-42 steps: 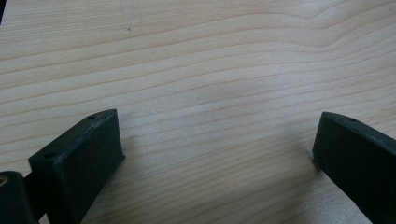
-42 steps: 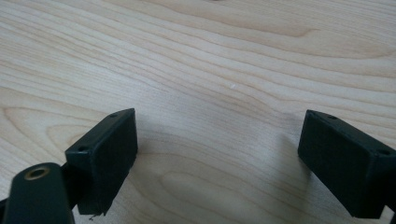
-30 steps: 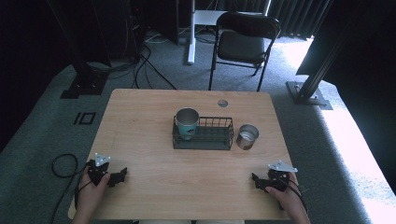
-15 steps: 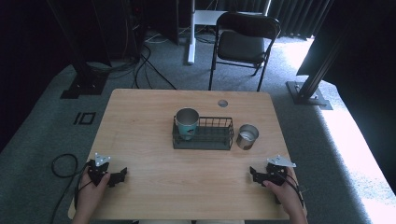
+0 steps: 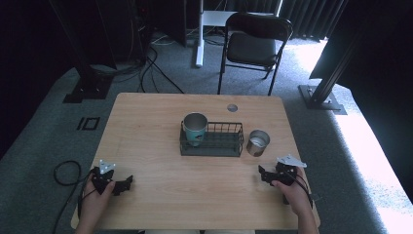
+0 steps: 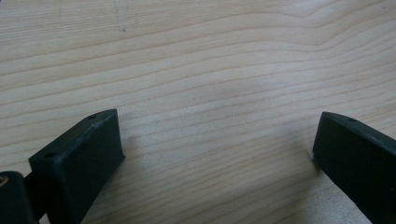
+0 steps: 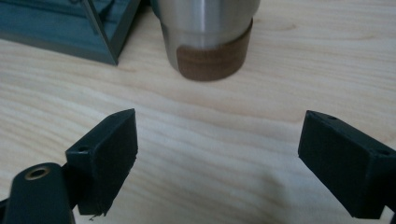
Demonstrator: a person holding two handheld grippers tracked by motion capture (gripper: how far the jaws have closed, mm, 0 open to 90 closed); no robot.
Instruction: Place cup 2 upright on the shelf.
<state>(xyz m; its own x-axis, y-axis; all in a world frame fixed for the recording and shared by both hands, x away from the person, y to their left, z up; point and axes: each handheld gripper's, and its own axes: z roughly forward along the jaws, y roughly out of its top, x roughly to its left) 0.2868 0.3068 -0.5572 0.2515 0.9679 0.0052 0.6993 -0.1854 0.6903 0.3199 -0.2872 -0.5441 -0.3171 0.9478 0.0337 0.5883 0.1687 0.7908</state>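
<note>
The right gripper (image 5: 267, 175) rests near the table's (image 5: 146, 122) near-right edge, jaws wide and empty, aimed at the steel cup (image 5: 257, 142). The cup stands upright just right of the wire rack (image 5: 212, 146) — close to it, whether touching cannot be told. Advance straight and level so the jaws straddle the cup body above its brown base band (image 7: 212, 60), clear of the rack — then close. The left gripper (image 5: 121, 185) sits near-left, jaws wide, over bare wood. A green cup (image 5: 195, 127) stands in the rack's left end.

Steel cup (image 7: 208, 28), brown base band
</note>
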